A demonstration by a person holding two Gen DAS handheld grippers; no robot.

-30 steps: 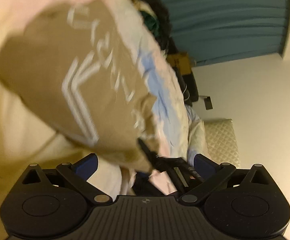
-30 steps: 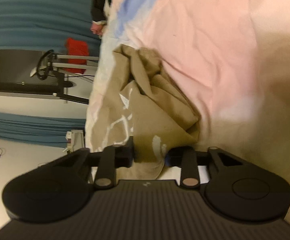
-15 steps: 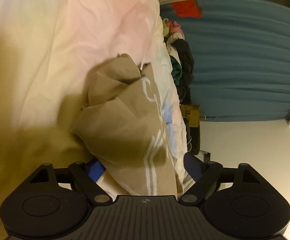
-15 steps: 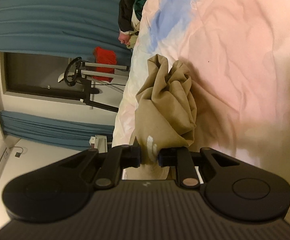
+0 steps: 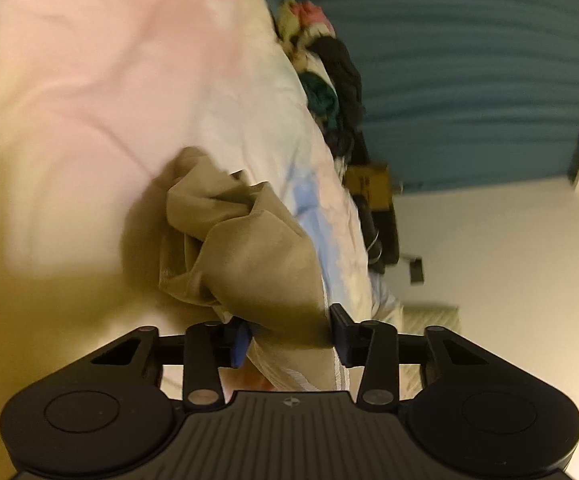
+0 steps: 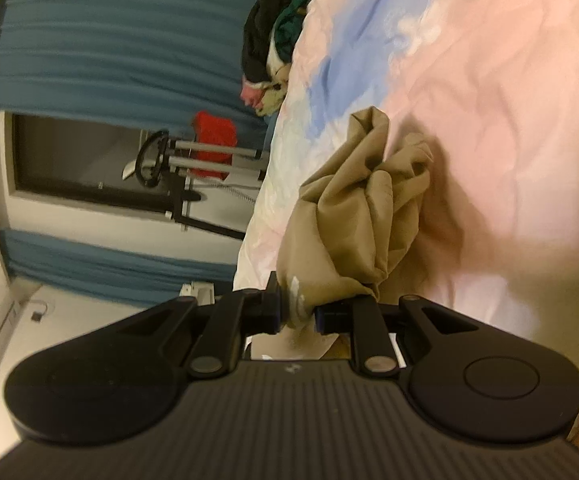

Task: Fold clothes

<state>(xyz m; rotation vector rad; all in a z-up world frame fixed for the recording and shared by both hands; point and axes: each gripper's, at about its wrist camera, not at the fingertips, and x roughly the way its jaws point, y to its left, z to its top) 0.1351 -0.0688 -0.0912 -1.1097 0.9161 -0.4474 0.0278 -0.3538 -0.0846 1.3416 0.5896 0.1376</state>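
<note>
A tan garment [image 5: 249,256] with white stripes and lettering hangs bunched over a bed with a pink, white and blue sheet [image 5: 109,80]. My left gripper [image 5: 289,338] has a thick fold of it between its jaws. The jaws are closing, and the cloth fills the gap and touches both pads. In the right wrist view the same tan garment [image 6: 353,208] trails from my right gripper [image 6: 296,312], which is shut on a narrow, white-printed edge. The rest of the cloth droops in folds toward the sheet [image 6: 489,80].
A pile of dark and coloured clothes [image 5: 329,80] lies at the far edge of the bed, also seen in the right wrist view [image 6: 277,32]. Behind it are blue curtains [image 5: 469,60], a cardboard box [image 5: 369,184] and a metal rack with a red cloth [image 6: 213,140].
The left jaws have narrowed from wide open onto a fold of the tan garment. The garment has gone from spread to bunched. The right gripper stayed shut on it and rose.
</note>
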